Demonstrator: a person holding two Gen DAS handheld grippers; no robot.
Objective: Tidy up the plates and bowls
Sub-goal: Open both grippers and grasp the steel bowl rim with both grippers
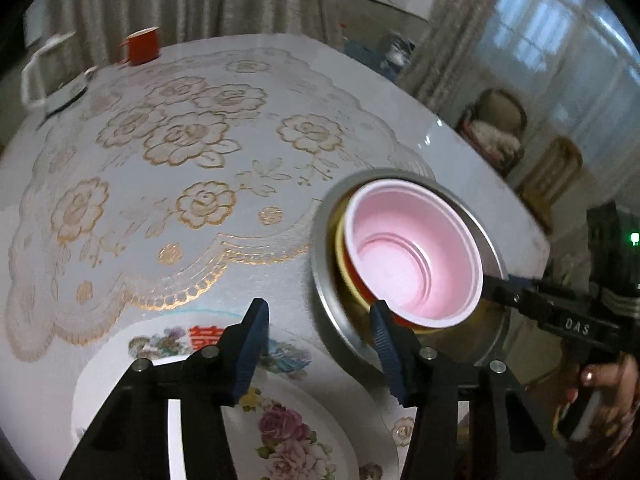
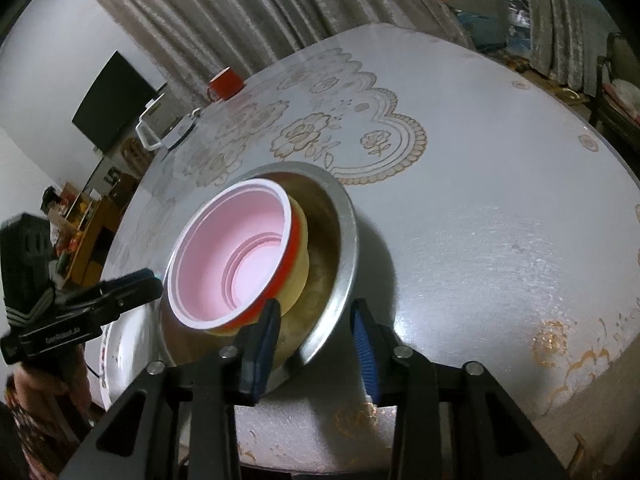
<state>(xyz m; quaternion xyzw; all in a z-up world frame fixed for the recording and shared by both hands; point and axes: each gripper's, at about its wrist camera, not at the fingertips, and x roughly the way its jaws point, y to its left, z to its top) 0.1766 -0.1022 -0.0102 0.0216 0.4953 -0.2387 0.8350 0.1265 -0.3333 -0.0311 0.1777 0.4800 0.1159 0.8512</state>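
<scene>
A pink bowl (image 1: 412, 252) with a red outside sits nested in a yellow bowl (image 1: 347, 268), and both rest inside a wide metal bowl (image 1: 326, 280), three bowls stacked, mouths opening upward and slightly tilted. The stack lies at lower right of the left wrist view and at centre in the right wrist view; most of the yellow bowl is hidden by the pink one. One floral plate (image 1: 304, 432) lies at the bottom of the left wrist view, partly covered by the left gripper (image 1: 316, 356), whose jaws stand apart over it, holding nothing. The right gripper (image 2: 316, 344) has its jaws apart on either side of the metal bowl's near rim; contact cannot be made out. The worktop (image 2: 500, 200) carries a lace cloth (image 1: 168, 152). One red mug (image 1: 140, 46) stands at its far edge, upper left, beside a blurred white-handled item (image 1: 48, 80).
</scene>
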